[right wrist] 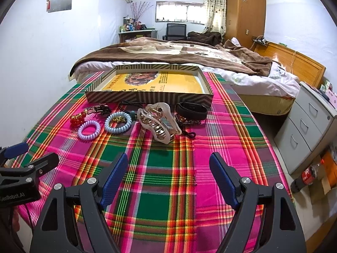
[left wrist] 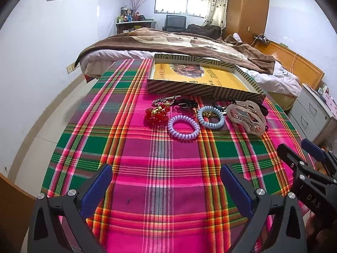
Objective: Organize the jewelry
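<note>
Jewelry lies in a row on the plaid cloth before a shallow striped box [left wrist: 181, 88] [right wrist: 147, 99] with a yellow sheet inside. From the left: a red bead bracelet [left wrist: 157, 115] [right wrist: 78, 119], a lilac coil hair tie [left wrist: 183, 127] [right wrist: 89, 132], a blue coil tie [left wrist: 210, 117] [right wrist: 118, 122], a large clear claw clip [left wrist: 246, 116] [right wrist: 159, 122], and a black band [right wrist: 191, 110]. My left gripper [left wrist: 166, 175] is open and empty, short of the items. My right gripper [right wrist: 168, 164] is open and empty, just short of the clip.
The plaid cloth [left wrist: 168, 189] [right wrist: 168, 189] covers the table. A bed with a brown blanket [left wrist: 179, 42] lies behind the box. Grey drawers [right wrist: 305, 122] stand at the right, with a cola bottle [right wrist: 305, 177] on the floor beside them.
</note>
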`<state>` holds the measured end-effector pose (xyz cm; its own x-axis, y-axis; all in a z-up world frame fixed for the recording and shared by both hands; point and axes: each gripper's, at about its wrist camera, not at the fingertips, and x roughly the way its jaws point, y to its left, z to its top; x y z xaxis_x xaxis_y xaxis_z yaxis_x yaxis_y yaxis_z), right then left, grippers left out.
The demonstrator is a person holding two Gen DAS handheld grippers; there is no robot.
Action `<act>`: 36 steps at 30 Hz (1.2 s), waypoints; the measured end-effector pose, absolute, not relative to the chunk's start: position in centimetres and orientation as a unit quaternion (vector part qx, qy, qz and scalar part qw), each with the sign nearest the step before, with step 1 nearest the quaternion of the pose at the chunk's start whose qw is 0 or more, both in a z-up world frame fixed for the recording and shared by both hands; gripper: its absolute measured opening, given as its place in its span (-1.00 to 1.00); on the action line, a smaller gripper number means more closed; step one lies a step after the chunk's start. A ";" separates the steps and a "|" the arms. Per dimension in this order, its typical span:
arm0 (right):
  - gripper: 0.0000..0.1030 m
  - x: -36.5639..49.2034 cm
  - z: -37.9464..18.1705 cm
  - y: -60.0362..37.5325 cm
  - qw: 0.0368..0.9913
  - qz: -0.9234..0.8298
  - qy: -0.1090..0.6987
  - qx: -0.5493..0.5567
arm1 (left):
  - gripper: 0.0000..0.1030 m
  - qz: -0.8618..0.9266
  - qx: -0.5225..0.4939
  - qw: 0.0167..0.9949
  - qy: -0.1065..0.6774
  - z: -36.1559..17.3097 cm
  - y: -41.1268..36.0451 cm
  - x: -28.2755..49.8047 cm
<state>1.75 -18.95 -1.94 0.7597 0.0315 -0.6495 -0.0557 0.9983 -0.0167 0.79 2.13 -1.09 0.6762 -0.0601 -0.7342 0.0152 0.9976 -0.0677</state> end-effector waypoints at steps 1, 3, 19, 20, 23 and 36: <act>0.55 1.9 -1.9 -19.0 0.939 0.028 0.344 -0.016 | 1.00 -0.021 -0.029 0.916 0.399 -1.1 2.4 0.8; 0.55 2.3 -2.0 -19.5 0.940 0.048 0.337 -0.012 | 1.00 -0.024 -0.035 0.918 0.394 -1.0 3.0 0.8; 0.55 10.3 -2.9 -20.7 0.915 0.146 0.376 -0.019 | 1.00 -0.060 -0.077 0.899 0.426 -1.9 6.7 4.9; 0.55 10.7 -3.2 -20.5 0.912 0.150 0.380 -0.022 | 1.00 -0.061 -0.079 0.899 0.426 -2.0 6.8 5.2; 0.55 11.7 -3.8 -19.9 0.907 0.155 0.390 -0.029 | 1.00 -0.065 -0.079 0.895 0.434 -2.3 6.7 5.8; -0.26 13.1 -4.9 -19.6 0.901 0.154 0.405 -0.038 | 1.00 -0.060 -0.103 0.874 0.470 -3.6 7.7 7.1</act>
<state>13.15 -19.59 -4.90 0.6251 0.2466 -0.7406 -0.3086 0.9496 0.0557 7.13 7.69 -3.62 0.5508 -0.2013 -0.8100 0.0070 0.9716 -0.2367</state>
